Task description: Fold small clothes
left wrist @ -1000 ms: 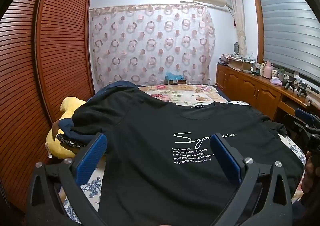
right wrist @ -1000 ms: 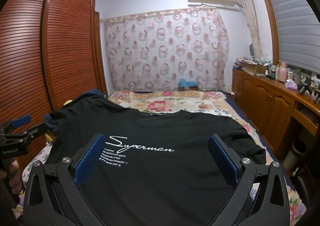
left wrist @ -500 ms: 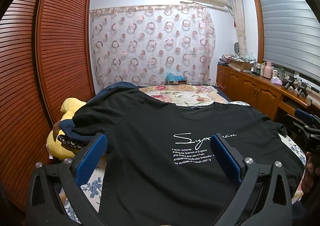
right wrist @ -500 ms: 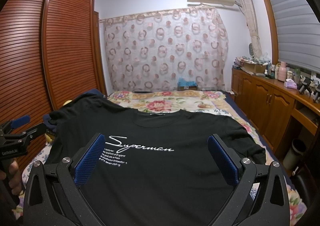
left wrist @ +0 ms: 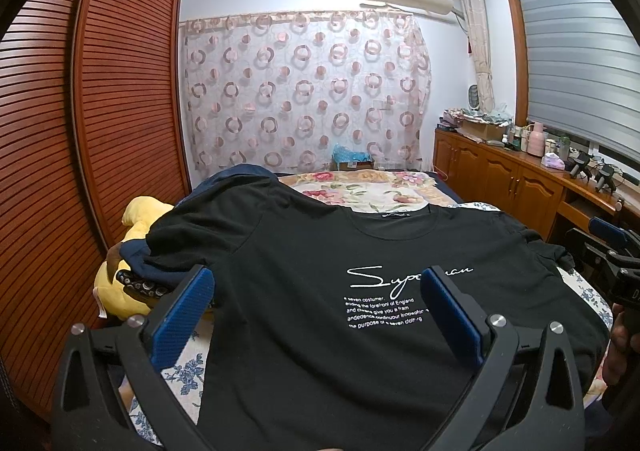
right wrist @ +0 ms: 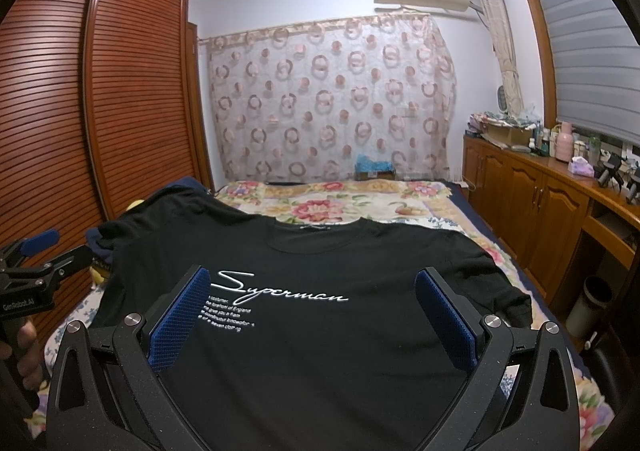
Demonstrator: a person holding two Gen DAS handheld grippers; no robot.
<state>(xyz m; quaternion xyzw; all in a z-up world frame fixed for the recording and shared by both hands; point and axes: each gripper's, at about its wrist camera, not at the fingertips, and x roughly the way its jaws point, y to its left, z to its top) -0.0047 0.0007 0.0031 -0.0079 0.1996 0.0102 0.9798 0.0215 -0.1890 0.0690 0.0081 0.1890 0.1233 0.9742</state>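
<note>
A black T-shirt (left wrist: 304, 283) with white "Superman" lettering lies spread flat, front up, on the bed; it also shows in the right wrist view (right wrist: 320, 331). My left gripper (left wrist: 316, 311) is open and empty, hovering over the shirt's lower left part. My right gripper (right wrist: 312, 315) is open and empty over the shirt's lower middle. Each gripper shows at the edge of the other's view: the right gripper (left wrist: 612, 247) and the left gripper (right wrist: 36, 255).
The bed has a floral cover (right wrist: 340, 207). A yellow plush toy (left wrist: 132, 251) and dark blue clothes (left wrist: 160, 275) lie at the bed's left. A wooden slatted wardrobe (left wrist: 80, 131) stands left. A wooden cabinet (right wrist: 540, 203) with bottles runs along the right.
</note>
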